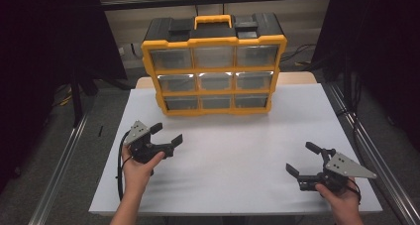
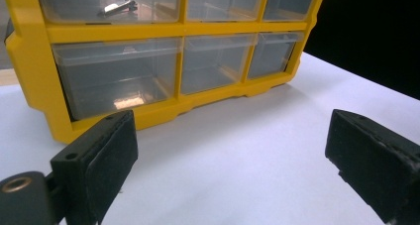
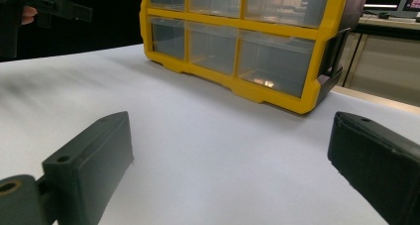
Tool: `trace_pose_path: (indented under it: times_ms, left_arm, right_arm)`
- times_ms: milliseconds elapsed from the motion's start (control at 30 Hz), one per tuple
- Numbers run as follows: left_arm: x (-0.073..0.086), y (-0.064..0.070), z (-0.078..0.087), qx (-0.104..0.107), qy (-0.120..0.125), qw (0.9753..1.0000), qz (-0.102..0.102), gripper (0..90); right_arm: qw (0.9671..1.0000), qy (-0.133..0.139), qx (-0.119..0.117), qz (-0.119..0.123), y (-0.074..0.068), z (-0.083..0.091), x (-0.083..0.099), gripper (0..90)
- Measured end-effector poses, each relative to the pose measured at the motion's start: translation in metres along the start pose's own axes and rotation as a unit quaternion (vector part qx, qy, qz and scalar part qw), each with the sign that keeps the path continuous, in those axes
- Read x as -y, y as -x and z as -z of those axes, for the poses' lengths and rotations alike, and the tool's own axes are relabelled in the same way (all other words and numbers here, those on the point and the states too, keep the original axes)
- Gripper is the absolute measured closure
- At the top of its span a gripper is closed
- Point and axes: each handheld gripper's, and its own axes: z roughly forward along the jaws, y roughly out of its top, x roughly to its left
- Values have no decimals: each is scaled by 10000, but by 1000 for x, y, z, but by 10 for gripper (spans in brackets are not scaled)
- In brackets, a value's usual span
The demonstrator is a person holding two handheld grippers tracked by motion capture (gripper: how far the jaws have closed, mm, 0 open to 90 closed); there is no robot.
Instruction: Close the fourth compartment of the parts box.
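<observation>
A yellow and black drawer cabinet (image 1: 214, 66) with clear plastic drawers stands at the back middle of the white table (image 1: 233, 150). My left gripper (image 1: 166, 134) hovers open at the front left, pointing at the cabinet's lower drawers (image 2: 124, 76). A small metal part (image 2: 118, 7) lies in a middle-row drawer on the left. At the front right my right gripper (image 1: 303, 158) is open too, with nothing between its jaws. In the right gripper view the cabinet (image 3: 247, 36) stands ahead and the left gripper (image 3: 44, 7) appears at the top left corner.
Metal rails (image 1: 369, 140) run along both sides of the table. Dark curtains hang at left and right. Cables lie on the floor behind the cabinet. A broad stretch of white surface lies between the grippers and the cabinet.
</observation>
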Motion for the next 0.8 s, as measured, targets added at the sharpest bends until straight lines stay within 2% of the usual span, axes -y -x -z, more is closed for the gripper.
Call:
trace_pose_path:
  times_ms: [33,67,133,233,267,333,400,433,467,533,633,667,767,800]
  left_arm:
    - [1,-1,1,70,14,10000,9,62]
    - [2,-1,2,19,0,10000,5,61]
    - [5,-2,5,54,10,10000,28,59]
    - [7,-4,9,50,8,10000,-44,59]
    - [8,-3,10,-16,26,10000,-47,59]
    - [10,-4,12,53,87,9999,-24,57]
    - [12,-6,15,67,-7,9999,-124,57]
    - [13,-5,16,-9,51,10000,-49,56]
    - [14,-6,17,41,2,10000,-89,57]
    - [17,-8,19,96,58,9999,-16,53]
    - [19,-9,23,94,4,9999,-112,53]
    - [20,-9,24,108,56,9999,-47,52]
    - [22,-11,28,87,7,9999,-95,52]
    - [24,-11,28,110,13,9999,-30,52]
  right_arm:
    - [10000,0,2,12,0,0,0,33]
    - [10000,-2,3,5,0,0,0,33]
    - [10000,-2,4,4,0,0,0,33]
    - [10000,-4,12,5,0,0,0,33]
    - [10000,-10,22,3,0,0,0,33]
    - [10000,-7,19,-4,0,1,0,33]
    - [10000,5,15,-8,-1,1,0,33]
    - [10000,-2,19,3,-1,1,0,33]
    - [10000,3,17,-6,-1,1,0,33]
    - [10000,1,17,-8,0,1,0,33]
    - [10000,2,15,-10,-1,1,0,33]
    - [10000,0,16,-10,-1,1,0,33]
    - [10000,-9,19,-12,0,1,0,33]
    - [10000,-9,16,-10,-1,1,0,33]
